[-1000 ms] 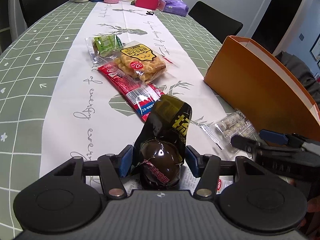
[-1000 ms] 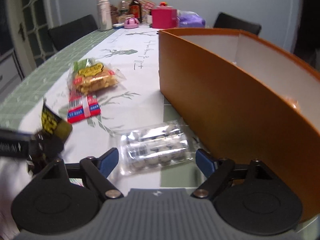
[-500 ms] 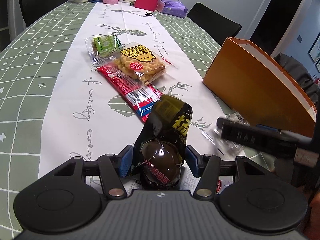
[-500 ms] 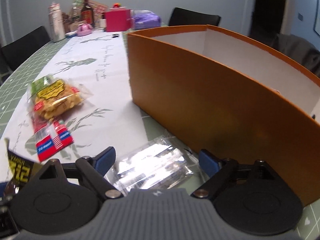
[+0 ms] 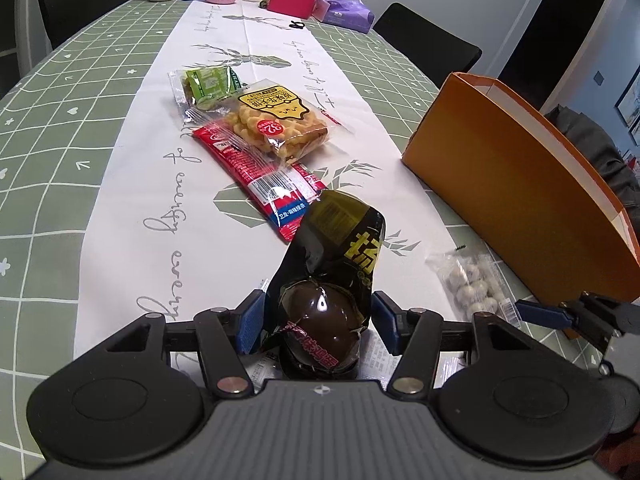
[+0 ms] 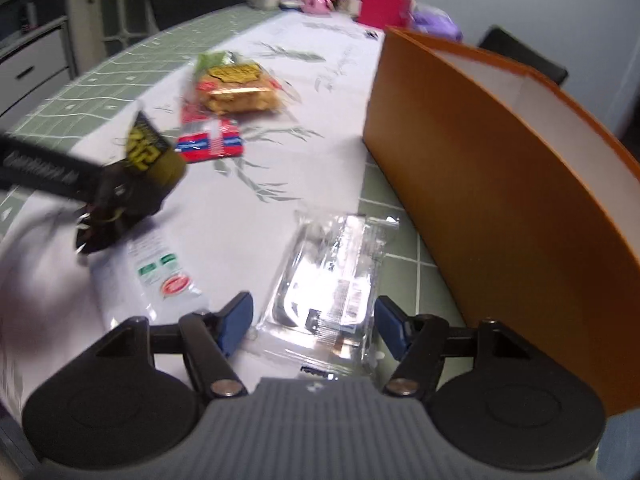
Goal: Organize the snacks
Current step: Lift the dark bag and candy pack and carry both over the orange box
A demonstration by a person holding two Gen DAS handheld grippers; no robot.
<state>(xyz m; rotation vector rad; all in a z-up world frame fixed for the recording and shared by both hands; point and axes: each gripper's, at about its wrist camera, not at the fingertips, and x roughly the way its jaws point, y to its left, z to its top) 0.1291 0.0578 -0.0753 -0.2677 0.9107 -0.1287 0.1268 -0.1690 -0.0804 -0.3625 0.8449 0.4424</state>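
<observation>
Two claws work the worktop: the right claw, jaws just narrowing, straddles a clear packet of white balls, its long axis pointing up-frame beside the orange box; the left claw grips a dark egg pouch.

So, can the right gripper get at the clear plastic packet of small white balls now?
Probably yes. The clear plastic packet already lies between the right gripper, whose jaws have just been closing, with nothing on top; the orange cardboard box stands close beside it, apart.
</observation>
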